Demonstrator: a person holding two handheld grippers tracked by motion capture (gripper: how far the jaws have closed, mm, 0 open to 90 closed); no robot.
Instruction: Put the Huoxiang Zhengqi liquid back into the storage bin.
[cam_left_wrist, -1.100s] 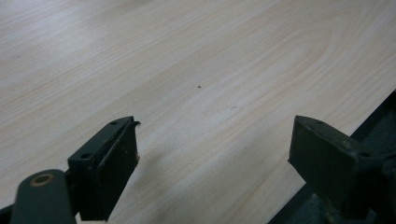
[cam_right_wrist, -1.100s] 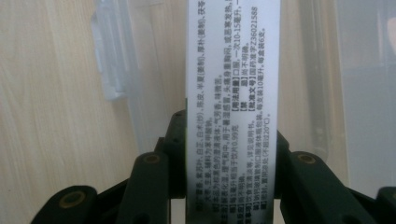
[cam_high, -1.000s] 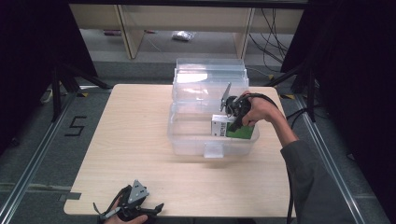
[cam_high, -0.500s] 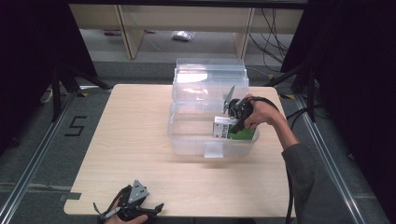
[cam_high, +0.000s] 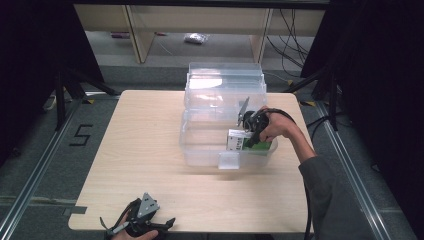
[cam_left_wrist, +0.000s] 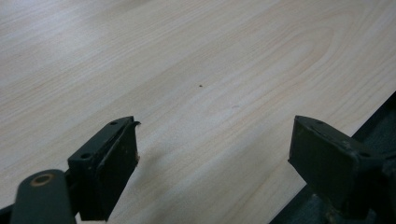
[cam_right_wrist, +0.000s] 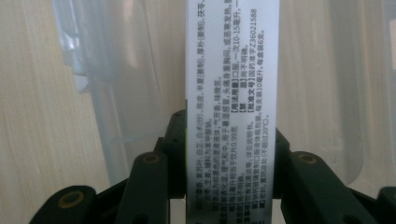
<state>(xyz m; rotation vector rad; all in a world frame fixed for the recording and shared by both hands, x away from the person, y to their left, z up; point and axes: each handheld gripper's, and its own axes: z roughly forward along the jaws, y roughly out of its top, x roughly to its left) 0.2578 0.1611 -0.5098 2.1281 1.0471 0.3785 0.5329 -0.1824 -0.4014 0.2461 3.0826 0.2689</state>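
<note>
Table (cam_high: 150, 150): right gripper (cam_high: 248, 134) clamps box (cam_right_wrist: 231, 93), long axis w/ jaws.

We read a black "5" marked on the floor (cam_high: 82, 135) to the left of the tabletop (cam_high: 145, 150) in the high view. In the right gripper view, the white side of the box (cam_right_wrist: 232, 93) carries columns of small black Chinese print running sideways. Among it we make out bracketed headings such as 用法用量, 规格, 贮藏 and 批准文号, the dose "一次10-15毫升", and the approval number "国药准字Z36021588". The rest of that print is too fine for us to read. In the high view the lettering on the box is too small to tell.
</note>
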